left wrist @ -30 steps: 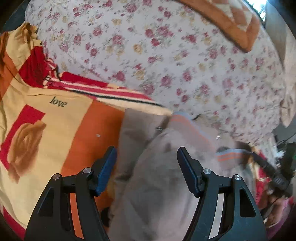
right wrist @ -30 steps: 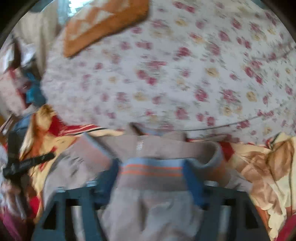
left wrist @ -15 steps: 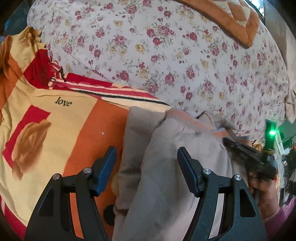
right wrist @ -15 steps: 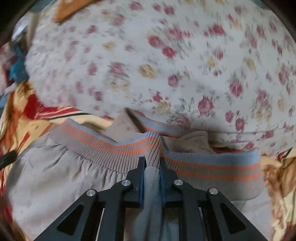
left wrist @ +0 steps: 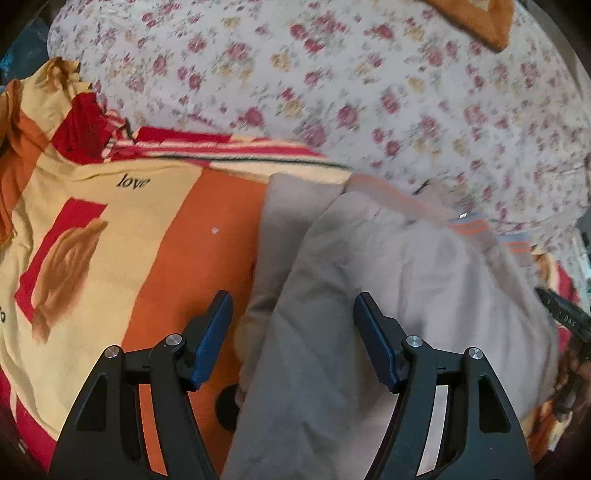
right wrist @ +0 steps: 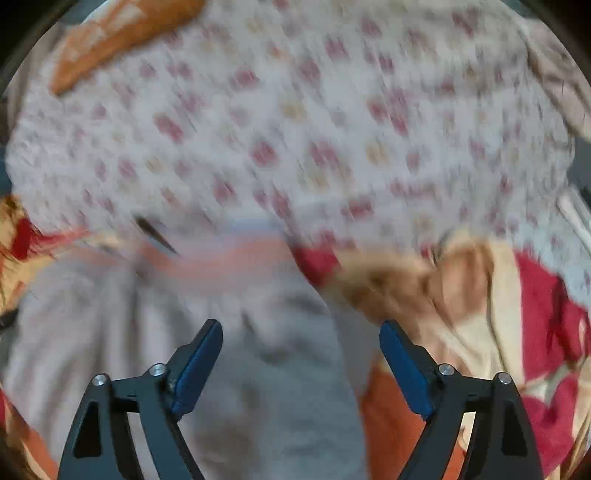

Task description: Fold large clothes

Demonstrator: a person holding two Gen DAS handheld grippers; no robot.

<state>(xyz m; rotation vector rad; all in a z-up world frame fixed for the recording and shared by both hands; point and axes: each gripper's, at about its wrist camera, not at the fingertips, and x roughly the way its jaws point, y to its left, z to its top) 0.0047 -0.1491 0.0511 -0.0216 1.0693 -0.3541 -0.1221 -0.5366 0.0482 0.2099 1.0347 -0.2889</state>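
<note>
A grey-beige garment (left wrist: 369, 295) with a blue and orange striped waistband (left wrist: 476, 229) lies on an orange, yellow and red blanket (left wrist: 122, 236). My left gripper (left wrist: 291, 314) is open and empty, hovering over the garment's left edge. In the right wrist view the same garment (right wrist: 229, 332) fills the lower left, its striped waistband (right wrist: 229, 254) blurred. My right gripper (right wrist: 301, 339) is open and empty above the garment's right side. The right gripper's tip shows at the right edge of the left wrist view (left wrist: 561, 314).
A white quilt with red flowers (left wrist: 332, 92) bulges behind the garment; it also shows in the right wrist view (right wrist: 295, 129). An orange patterned pillow (left wrist: 480, 18) lies at the far back. The blanket shows right of the garment (right wrist: 498, 295).
My right gripper was shut on the striped waistband half a second ago; it has now opened, let go and pulled back. The left gripper has stayed open and nearly still.
</note>
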